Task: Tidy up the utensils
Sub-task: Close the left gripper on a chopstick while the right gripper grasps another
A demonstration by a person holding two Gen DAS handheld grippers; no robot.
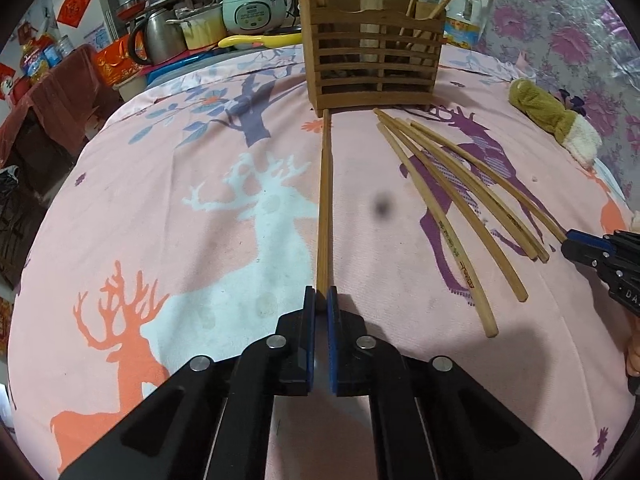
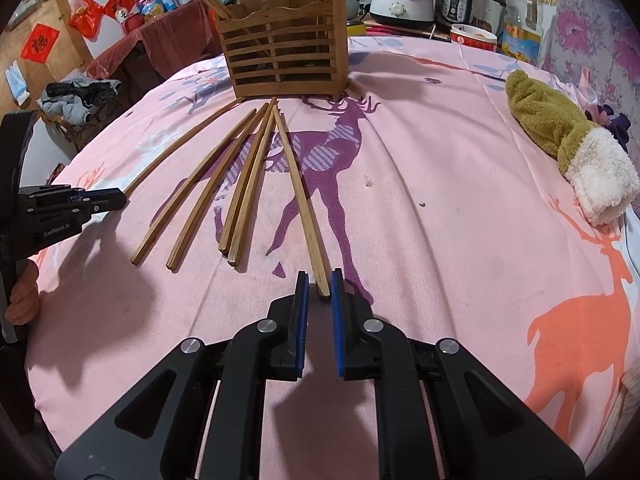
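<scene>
A slatted wooden holder (image 1: 372, 64) (image 2: 280, 60) stands at the far side of the pink deer-print cloth (image 1: 160, 220), with a few chopsticks upright in it. My left gripper (image 1: 321, 298) is shut on the near end of one chopstick (image 1: 325, 200), which lies pointing at the holder's base. Several loose chopsticks (image 1: 452, 208) (image 2: 224, 188) fan out on the cloth between the two grippers. My right gripper (image 2: 320, 280) is closed about the near end of the rightmost chopstick (image 2: 298, 192). Each gripper shows in the other's view, the right one (image 1: 566, 244) and the left one (image 2: 122, 198).
A green and white plush sock (image 1: 552, 120) (image 2: 560, 144) lies at the right of the cloth. Behind the holder are a rice cooker (image 1: 252, 8), a kettle (image 1: 160, 36) and an oil bottle (image 2: 522, 20). A hand (image 2: 22, 296) grips the left tool's handle.
</scene>
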